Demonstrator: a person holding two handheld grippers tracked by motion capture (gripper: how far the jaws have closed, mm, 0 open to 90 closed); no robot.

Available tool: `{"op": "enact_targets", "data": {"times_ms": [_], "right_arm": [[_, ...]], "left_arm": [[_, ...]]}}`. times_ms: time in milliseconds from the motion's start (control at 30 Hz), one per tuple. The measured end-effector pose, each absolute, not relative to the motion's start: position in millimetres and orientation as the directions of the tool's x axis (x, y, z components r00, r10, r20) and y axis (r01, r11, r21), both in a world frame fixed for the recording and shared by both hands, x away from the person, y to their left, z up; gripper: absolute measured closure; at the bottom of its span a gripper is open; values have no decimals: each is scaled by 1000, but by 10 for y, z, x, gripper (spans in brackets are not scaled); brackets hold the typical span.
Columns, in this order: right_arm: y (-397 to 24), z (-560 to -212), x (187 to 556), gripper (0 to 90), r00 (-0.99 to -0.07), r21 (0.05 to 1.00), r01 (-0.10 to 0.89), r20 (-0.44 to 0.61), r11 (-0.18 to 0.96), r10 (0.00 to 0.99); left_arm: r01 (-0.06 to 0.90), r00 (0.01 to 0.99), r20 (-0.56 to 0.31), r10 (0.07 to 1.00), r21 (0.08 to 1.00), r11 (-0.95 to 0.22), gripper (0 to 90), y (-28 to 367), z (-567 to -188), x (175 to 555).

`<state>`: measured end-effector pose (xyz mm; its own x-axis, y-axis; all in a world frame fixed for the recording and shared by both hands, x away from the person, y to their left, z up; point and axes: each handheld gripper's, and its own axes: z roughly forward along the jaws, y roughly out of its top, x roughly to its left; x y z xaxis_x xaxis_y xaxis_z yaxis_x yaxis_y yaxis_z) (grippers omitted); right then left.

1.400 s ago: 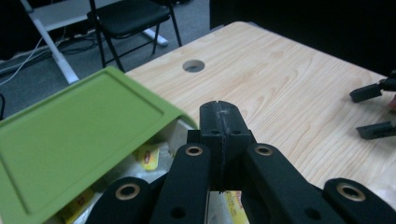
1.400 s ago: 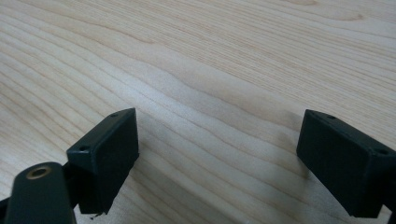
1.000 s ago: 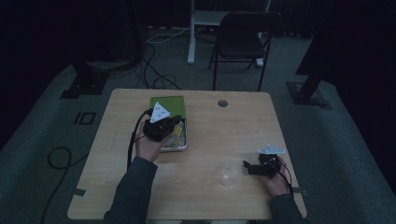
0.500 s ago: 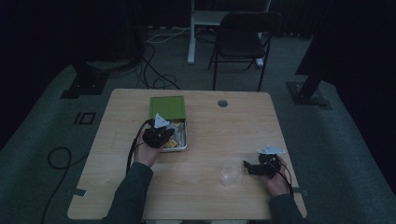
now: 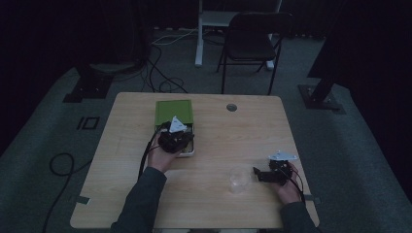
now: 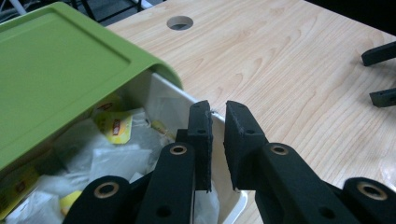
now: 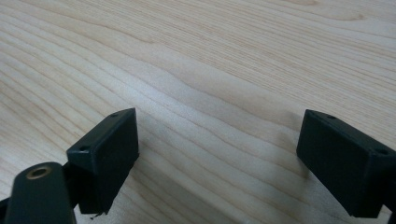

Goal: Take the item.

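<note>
A white box [image 5: 190, 151] with a green lid [image 5: 174, 111] slid partly back sits left of the table's middle. Inside it lie tea bags [image 6: 114, 128] with yellow tags. My left gripper [image 5: 186, 141] hangs low over the box's open end. In the left gripper view its jaws [image 6: 218, 109] stand over the white wall [image 6: 173, 100], a narrow gap apart; they have just been opening, and nothing is pinched between them. My right gripper [image 5: 255, 174] rests open near the front right, its jaws [image 7: 217, 135] wide over bare wood, next to a clear cup [image 5: 239, 179].
A round cable hole [image 5: 231, 107] lies in the table's far side. The right gripper's jaws [image 6: 380, 74] show at the right edge of the left gripper view. A chair [image 5: 252, 43] and stand feet are on the floor beyond the table.
The left hand has come down and toward the near side, from above the green lid to the box's open end. The right hand has stayed still.
</note>
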<state>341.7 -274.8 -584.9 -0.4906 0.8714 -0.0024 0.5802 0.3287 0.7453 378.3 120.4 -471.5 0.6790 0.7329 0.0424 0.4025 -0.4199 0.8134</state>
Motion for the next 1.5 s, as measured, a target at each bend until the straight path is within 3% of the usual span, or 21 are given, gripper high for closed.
{"op": "enact_targets", "data": {"times_ms": [400, 567, 867, 1033, 1100, 1500], "right_arm": [[-2746, -5848, 3415, 125, -489, 745, 582, 0, 326, 872], [-2747, -5849, 3416, 126, -489, 745, 582, -1, 327, 872], [-2747, -5848, 3415, 125, -490, 745, 582, -1, 327, 872], [-2746, -5848, 3415, 125, -489, 744, 583, 1, 326, 873], [-2746, -5848, 3415, 126, -489, 744, 583, 1, 326, 873], [-2747, -5848, 3415, 126, -489, 744, 583, 0, 327, 872]], "left_arm": [[430, 604, 79, 793, 805, -408, 753, 1478, -4767, 3665], [447, 596, 83, 799, 792, -416, 717, 1435, -4837, 3674], [469, 552, 165, 817, 749, -468, 678, 1308, -4937, 3738], [498, 520, 195, 831, 721, -481, 749, 1315, -5001, 3755], [508, 516, 192, 834, 716, -479, 895, 1333, -5002, 3765], [437, 527, 141, 838, 800, -410, 900, 1476, -4626, 3609]]}}
